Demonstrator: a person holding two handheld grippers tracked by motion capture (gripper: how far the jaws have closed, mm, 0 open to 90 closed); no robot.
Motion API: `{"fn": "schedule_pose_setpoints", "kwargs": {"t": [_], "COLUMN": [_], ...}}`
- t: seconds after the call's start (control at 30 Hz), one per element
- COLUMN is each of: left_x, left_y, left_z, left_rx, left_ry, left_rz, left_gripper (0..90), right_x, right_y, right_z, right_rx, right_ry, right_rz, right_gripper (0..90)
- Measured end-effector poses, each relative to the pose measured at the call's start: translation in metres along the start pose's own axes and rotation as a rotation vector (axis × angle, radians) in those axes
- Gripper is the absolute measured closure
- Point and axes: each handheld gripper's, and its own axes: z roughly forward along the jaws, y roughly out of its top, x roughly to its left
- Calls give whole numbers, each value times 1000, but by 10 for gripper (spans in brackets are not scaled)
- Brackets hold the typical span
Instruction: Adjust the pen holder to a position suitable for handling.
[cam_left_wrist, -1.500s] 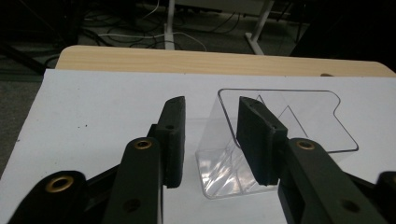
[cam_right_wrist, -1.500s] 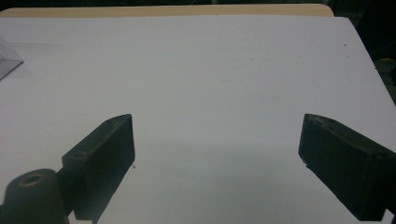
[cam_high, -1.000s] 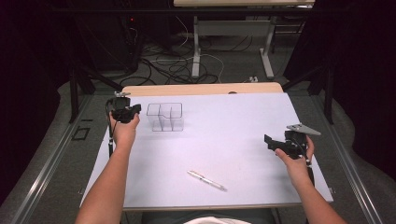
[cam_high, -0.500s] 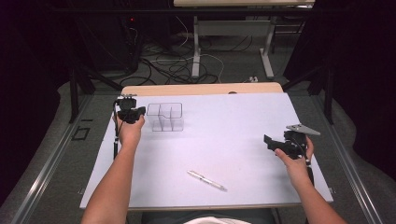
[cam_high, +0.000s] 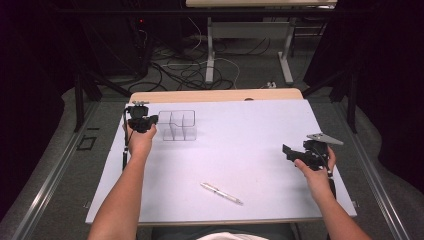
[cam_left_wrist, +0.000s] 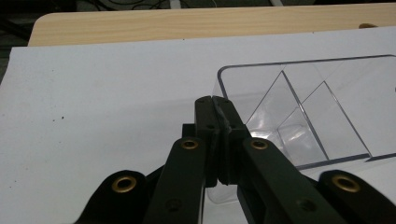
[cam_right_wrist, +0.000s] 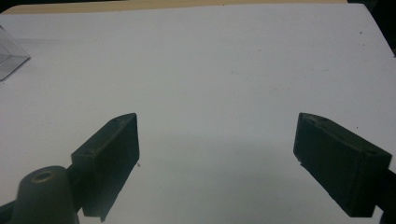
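Note:
A clear plastic organizer with several compartments stands at the table's far left. My left gripper is at the organizer's left wall. In the left gripper view the left gripper has its jaws pressed together over the rim of the organizer; I cannot tell whether they touch it. My right gripper hovers near the table's right edge. Its jaws stand wide apart in the right gripper view, with only bare white surface between the right gripper tips. A white pen lies near the front edge.
The white table top has a wooden strip along its far edge. Cables and table legs lie on the floor beyond. A corner of the organizer shows at the upper left of the right gripper view.
My left hand has moved a little right, bringing its shut gripper up to the organizer's left wall. The right hand and the pen have stayed put.

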Motion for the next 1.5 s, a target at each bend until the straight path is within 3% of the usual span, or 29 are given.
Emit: {"fn": "schedule_pose_setpoints", "kwargs": {"t": [0.23,0.63,0.8,1.07,1.5], "left_x": [-2,-22,-35,-63,-100], "left_y": [0,-4,-6,-7,-5], "left_z": [0,3,2,7,17], "left_rx": [1,-17,-11,-17,-20], "left_ry": [-14,-56,-63,-109,-157], "left_rz": [18,32,50,76,87], "left_gripper": [900,900,900,900,900], "right_x": [1,1,1,2,2], "right_y": [0,0,0,0,-1], "right_z": [1,1,2,2,3], "right_rx": [7,6,10,10,11], "right_ry": [8,7,11,9,15], "right_rz": [-1,6,15,12,7], "right_gripper": [140,141,141,141,142]}}
